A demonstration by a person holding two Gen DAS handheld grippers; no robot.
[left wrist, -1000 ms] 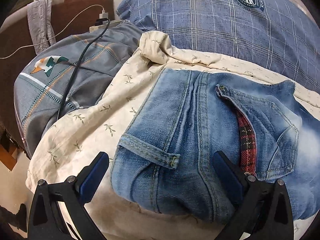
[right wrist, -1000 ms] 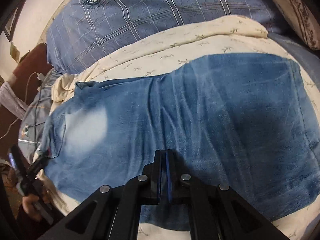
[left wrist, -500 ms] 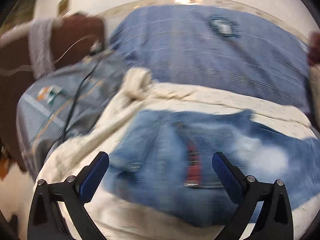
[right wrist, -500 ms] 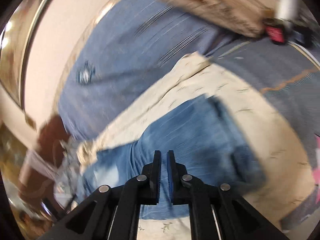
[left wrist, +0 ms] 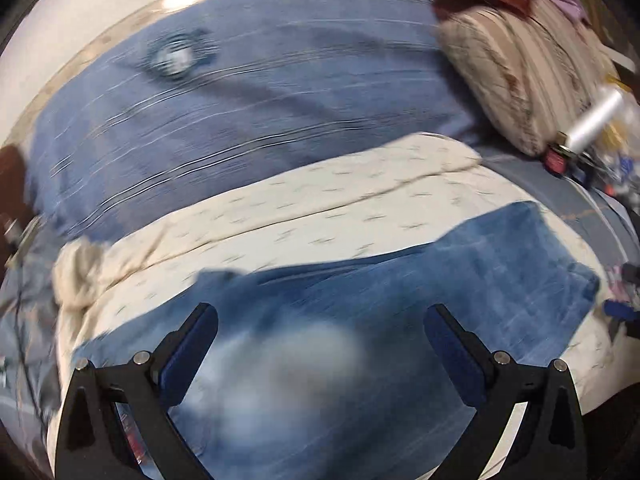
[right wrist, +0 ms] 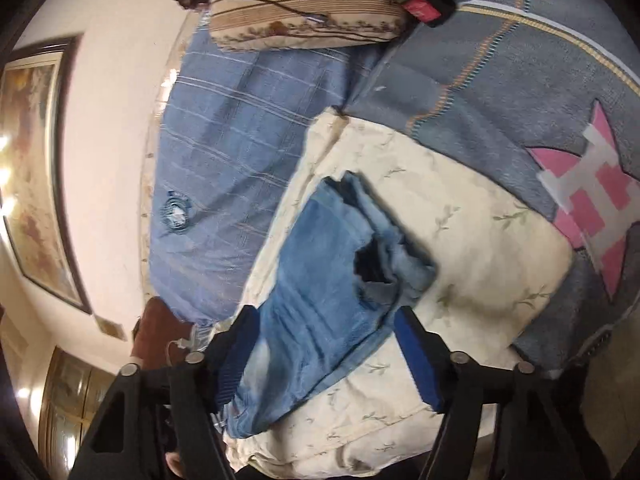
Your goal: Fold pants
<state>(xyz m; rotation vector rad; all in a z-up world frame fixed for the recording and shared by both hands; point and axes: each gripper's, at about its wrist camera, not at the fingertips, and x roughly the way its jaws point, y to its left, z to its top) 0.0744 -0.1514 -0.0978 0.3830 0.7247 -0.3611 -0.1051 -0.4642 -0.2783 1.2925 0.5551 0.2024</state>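
Note:
The blue jeans [left wrist: 440,288] lie lengthwise on a cream leaf-print sheet [left wrist: 320,208] on the bed; this view is blurred by motion. My left gripper [left wrist: 320,328] hovers open over their faded patch, with nothing pinched. In the right wrist view, which is rolled sideways, the jeans [right wrist: 320,272] run away from me, and their layered leg hems [right wrist: 384,240] form the far end. My right gripper [right wrist: 324,324] is opening. The denim lies between the spread blue pads [right wrist: 416,360] and below them, and they do not press on it.
A blue plaid quilt [left wrist: 260,112] lies behind the sheet, with a beige striped pillow [right wrist: 304,12] and small clutter [left wrist: 580,140] at the far end. A grey blanket with a pink star [right wrist: 592,184] covers the bed beside the sheet. A framed picture [right wrist: 36,168] hangs on the wall.
The left gripper swung from the waistband along the jeans to the faded patch, staying open. The right gripper rolled, shifted toward the leg hems, and went from shut to wide apart.

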